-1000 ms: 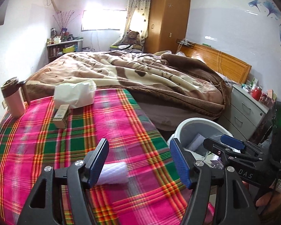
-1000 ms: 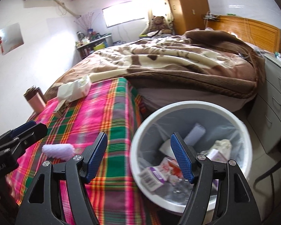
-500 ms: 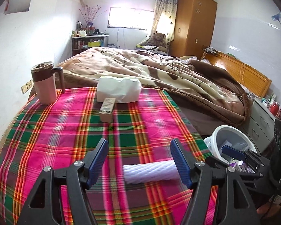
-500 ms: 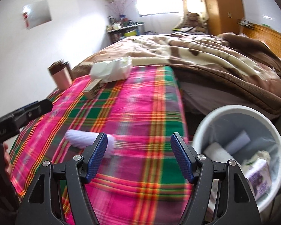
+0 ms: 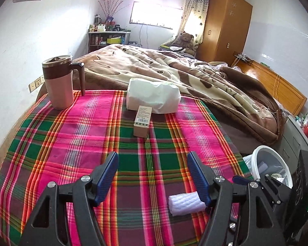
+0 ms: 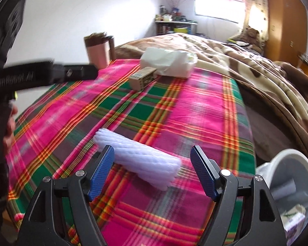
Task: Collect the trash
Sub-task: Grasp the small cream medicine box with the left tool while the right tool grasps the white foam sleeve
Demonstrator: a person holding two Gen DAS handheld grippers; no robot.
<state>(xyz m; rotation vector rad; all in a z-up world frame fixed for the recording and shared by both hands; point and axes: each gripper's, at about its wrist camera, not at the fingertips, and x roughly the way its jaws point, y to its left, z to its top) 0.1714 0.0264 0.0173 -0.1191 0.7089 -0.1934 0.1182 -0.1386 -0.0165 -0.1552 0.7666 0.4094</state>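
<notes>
A bed (image 5: 205,82) with a rumpled brown blanket fills the room behind a worktop (image 5: 51,143) covered in pink and green plaid cloth. A white bin (image 6: 287,164) holding trash stands at the worktop's right edge. A pink mug (image 5: 59,84), a tissue pack (image 5: 154,96) and a small box (image 5: 142,121) sit at the far side. A white foam roll (image 6: 137,160) lies near the front edge. The right gripper (image 6: 152,172), wide open and empty, frames it; closing squarely across the roll's middle looks best. The left gripper (image 5: 153,178) is also wide open, holding nothing.

travel mug (image 5: 60,84), plaid tablecloth (image 5: 82,143), teddy bear (image 5: 186,41)
</notes>
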